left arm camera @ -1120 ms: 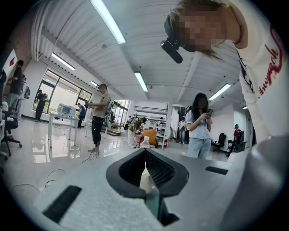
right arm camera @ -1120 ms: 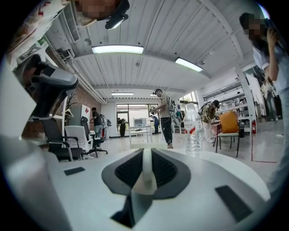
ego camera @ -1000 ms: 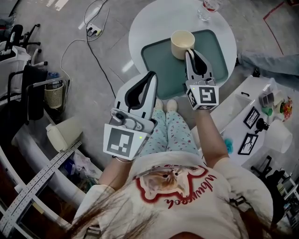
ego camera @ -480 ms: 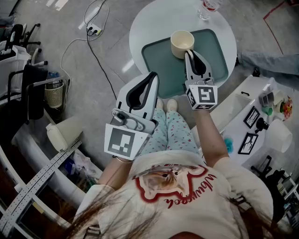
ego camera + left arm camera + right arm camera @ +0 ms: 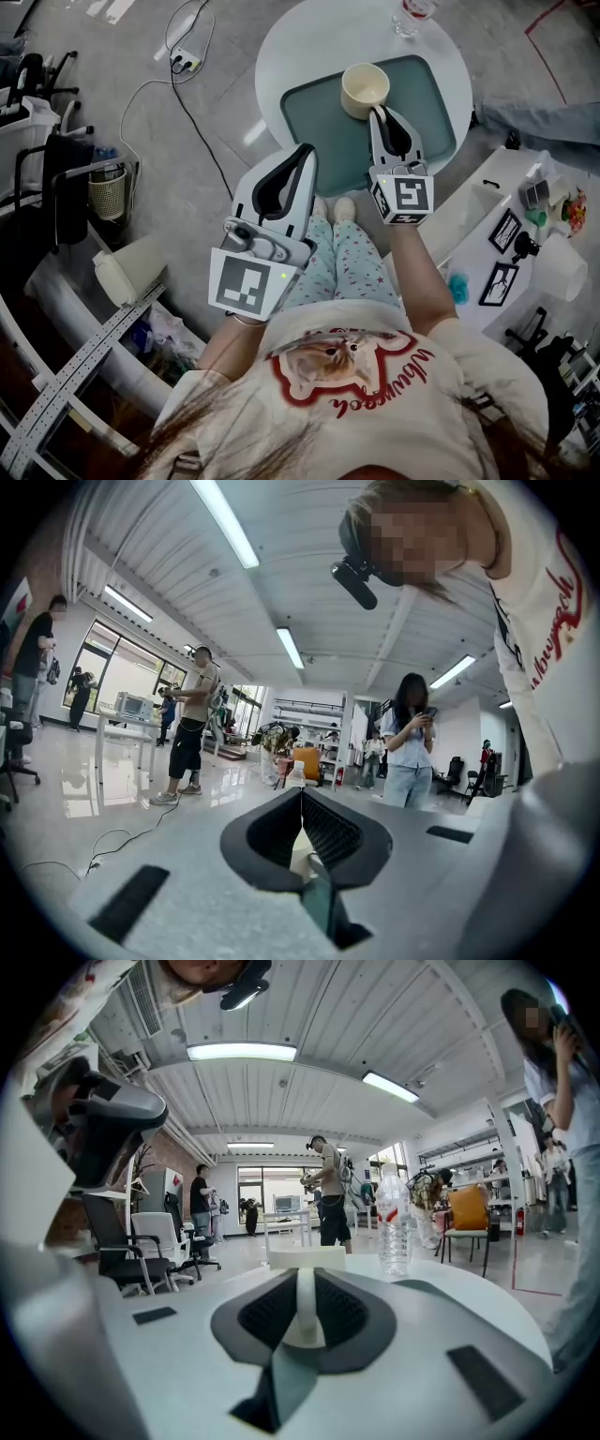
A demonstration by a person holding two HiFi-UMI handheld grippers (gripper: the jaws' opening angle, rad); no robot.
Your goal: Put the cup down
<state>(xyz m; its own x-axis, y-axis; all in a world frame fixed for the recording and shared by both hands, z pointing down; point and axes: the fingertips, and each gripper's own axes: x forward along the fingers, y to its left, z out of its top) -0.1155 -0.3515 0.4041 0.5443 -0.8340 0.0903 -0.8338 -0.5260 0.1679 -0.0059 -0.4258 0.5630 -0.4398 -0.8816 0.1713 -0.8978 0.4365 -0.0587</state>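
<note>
One step left: cup (image 5: 366, 90) appears seated on tray (image 5: 314, 122), right claw (image 5: 379, 113) clamped on handle (image 5: 305, 1302), release pending. Left claw (image 5: 307, 152) closed, empty.

Long ceiling tubes (image 5: 241, 1051) flood the room with even, bright light, and far windows (image 5: 122, 682) glare off the polished floor (image 5: 56, 789). The head view is dimmer, darkening at its corners. Both gripper views bulge and go black at the rim; close up, the left gripper (image 5: 302, 794), right gripper (image 5: 306, 1279) and cup (image 5: 305, 1258) blur.
</note>
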